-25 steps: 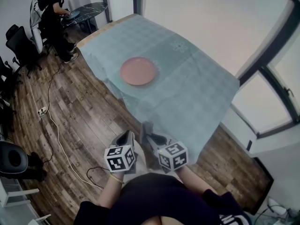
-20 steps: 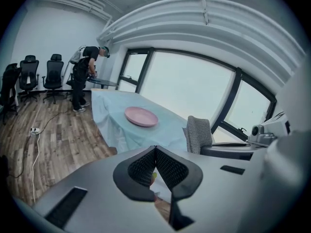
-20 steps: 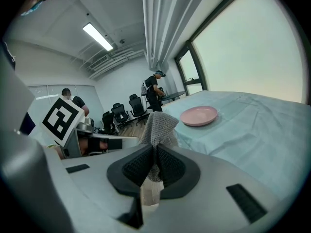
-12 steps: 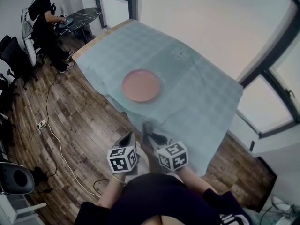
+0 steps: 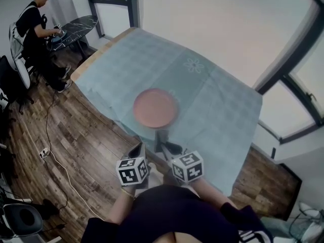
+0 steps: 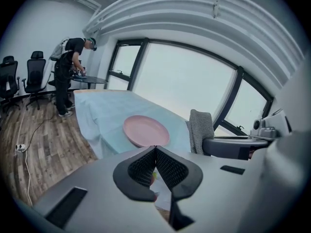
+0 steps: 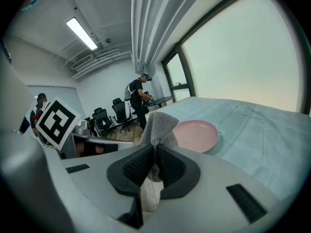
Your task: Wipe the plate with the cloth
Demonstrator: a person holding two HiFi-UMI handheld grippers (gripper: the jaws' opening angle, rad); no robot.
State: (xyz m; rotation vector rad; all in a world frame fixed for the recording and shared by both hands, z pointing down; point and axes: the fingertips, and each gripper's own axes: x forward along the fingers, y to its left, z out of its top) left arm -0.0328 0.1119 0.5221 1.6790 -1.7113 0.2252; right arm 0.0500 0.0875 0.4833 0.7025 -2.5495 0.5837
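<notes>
On the teal tablecloth point(image 5: 217, 100), near the table edge closest to the operator, the pink plate point(image 5: 155, 108) lies flat. The grey knitted cloth point(image 7: 158, 124) is clear of the plate: it is clamped between the closed jaws of the right gripper point(image 7: 155, 154) and stands up above them. The left gripper point(image 6: 155, 152) is just beside the right one, its jaws pressed together with nothing gripped. Both grippers are at the near side of the table, apart from the plate. Wooden floor point(image 5: 66, 130) surrounds the table. Well beyond it, a person point(image 5: 29, 27) stands at a dark round table point(image 5: 76, 27), with office chairs point(image 6: 29, 79) nearby.
</notes>
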